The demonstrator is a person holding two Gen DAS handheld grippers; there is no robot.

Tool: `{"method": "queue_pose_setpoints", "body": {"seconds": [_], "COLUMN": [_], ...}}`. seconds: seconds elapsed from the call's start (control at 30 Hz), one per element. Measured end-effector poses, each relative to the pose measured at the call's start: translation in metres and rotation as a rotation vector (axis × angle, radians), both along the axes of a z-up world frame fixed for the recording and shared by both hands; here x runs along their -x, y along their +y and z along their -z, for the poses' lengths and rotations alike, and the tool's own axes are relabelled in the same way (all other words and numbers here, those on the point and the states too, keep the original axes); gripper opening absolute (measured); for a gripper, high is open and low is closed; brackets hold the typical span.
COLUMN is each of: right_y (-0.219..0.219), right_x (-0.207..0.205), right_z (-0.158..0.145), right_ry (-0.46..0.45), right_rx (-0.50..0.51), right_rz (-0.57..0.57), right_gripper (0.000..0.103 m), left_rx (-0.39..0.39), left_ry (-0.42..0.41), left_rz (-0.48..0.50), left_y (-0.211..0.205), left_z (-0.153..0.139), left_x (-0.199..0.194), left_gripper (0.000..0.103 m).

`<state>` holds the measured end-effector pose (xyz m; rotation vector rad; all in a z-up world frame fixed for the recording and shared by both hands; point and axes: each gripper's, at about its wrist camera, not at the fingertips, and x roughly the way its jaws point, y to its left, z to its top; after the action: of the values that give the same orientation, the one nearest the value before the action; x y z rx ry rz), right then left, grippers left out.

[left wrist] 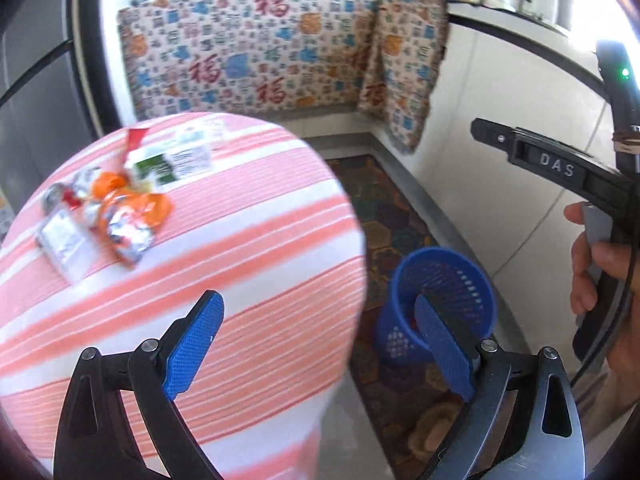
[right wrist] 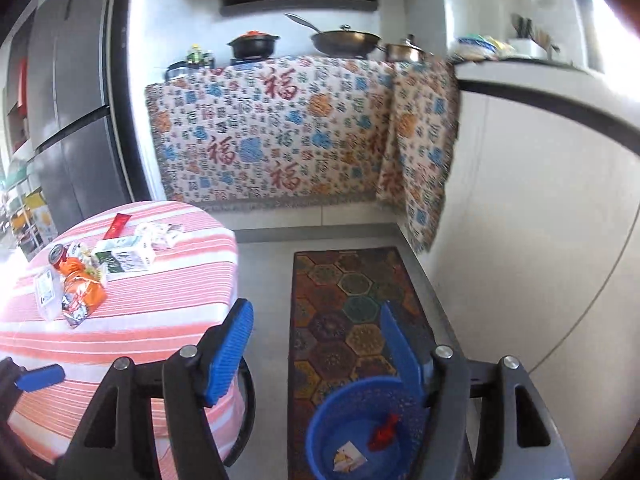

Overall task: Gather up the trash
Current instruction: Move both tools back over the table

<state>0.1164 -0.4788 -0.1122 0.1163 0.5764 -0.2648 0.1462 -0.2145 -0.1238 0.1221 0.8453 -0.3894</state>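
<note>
Trash lies on the round table with the pink striped cloth [right wrist: 160, 300]: an orange snack bag [right wrist: 84, 292], a green and white carton [right wrist: 124, 258], a red sachet [right wrist: 116, 226], white wrappers [right wrist: 160, 234] and a clear plastic box [right wrist: 48, 292]. On the floor mat stands a blue basket [right wrist: 320, 432] holding a red wrapper [right wrist: 384, 434] and a small paper [right wrist: 350, 456]. My right gripper [right wrist: 316, 312] is open and empty above the basket. My left gripper [left wrist: 320, 304] is open wide and empty, spanning the table edge [left wrist: 240, 240] and the basket [left wrist: 404, 280]. The orange bag [left wrist: 132, 212] lies far left of it.
A patterned cloth [right wrist: 280, 128] hangs over the counter at the back, with pans [right wrist: 344, 40] on top. A dark fridge [right wrist: 68, 120] stands behind the table on the left. White cabinets [right wrist: 540, 220] run along the right. A hand [left wrist: 592, 264] grips a handle at the right edge.
</note>
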Motion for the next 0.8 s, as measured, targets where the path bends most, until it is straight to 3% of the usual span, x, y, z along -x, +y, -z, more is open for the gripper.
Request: {"method": "queue_pose_setpoints", "body": {"seconds": [0.2,0.33,0.6,0.8], "right_y": [0.044,0.069,0.141,0.206], "right_x": [-0.019,-0.032,-0.057,-0.069], "right_z": [-0.005,0.0,0.034,0.06], "right_ry": [-0.013,-0.002,0.103,0.171], "right_rx": [0.017,0.023,0.001,0.005], "right_rz": [-0.05,-0.099,-0.367,-0.509], "right_gripper": [0.068,0.068,0.068,0.068], "left_rx": [-0.085,-0.149,-0.105,-0.01], "left_ry": [-0.038,-0.016,0.055,0.088], "left_rz": [-0.104,-0.134,-0.288,-0.399], "left_y": [0.042,0.069,0.158,0.204], "left_z": [0.013,0.03,0.054,0.047], "left_x": [-0.009,-0.014,-0.02,-0.044], "left_gripper": [0.102,0.102,0.102,0.102]}}
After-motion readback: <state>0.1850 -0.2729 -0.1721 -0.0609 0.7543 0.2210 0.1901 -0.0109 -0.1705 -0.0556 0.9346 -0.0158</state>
